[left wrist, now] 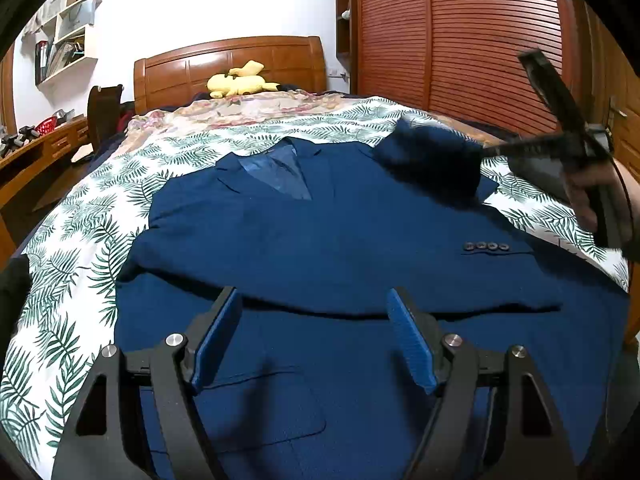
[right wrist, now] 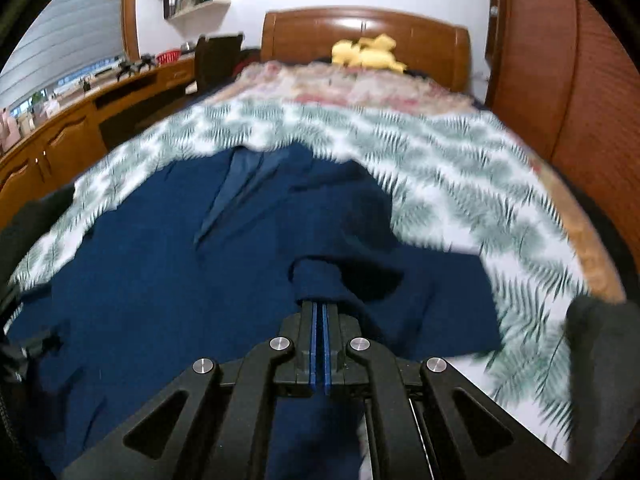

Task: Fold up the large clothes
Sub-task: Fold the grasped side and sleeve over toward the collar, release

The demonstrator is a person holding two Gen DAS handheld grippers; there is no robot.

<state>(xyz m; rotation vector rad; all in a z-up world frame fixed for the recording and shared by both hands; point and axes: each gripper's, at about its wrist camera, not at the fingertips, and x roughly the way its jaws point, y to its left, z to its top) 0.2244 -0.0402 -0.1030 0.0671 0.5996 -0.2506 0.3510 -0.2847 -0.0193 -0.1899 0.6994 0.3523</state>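
Navy jacket [left wrist: 340,232] flat, sleeve [left wrist: 432,160] lifted, folded over

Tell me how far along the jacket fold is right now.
Early stage. Done: the blue jacket lies spread on the leaf-print bedspread, with one sleeve already laid across the front. In hand: the right gripper is shut on a fold of jacket fabric and lifts that side off the bed. The left gripper hangs open above the hem, holding nothing. Left: the remaining folds into a compact stack.
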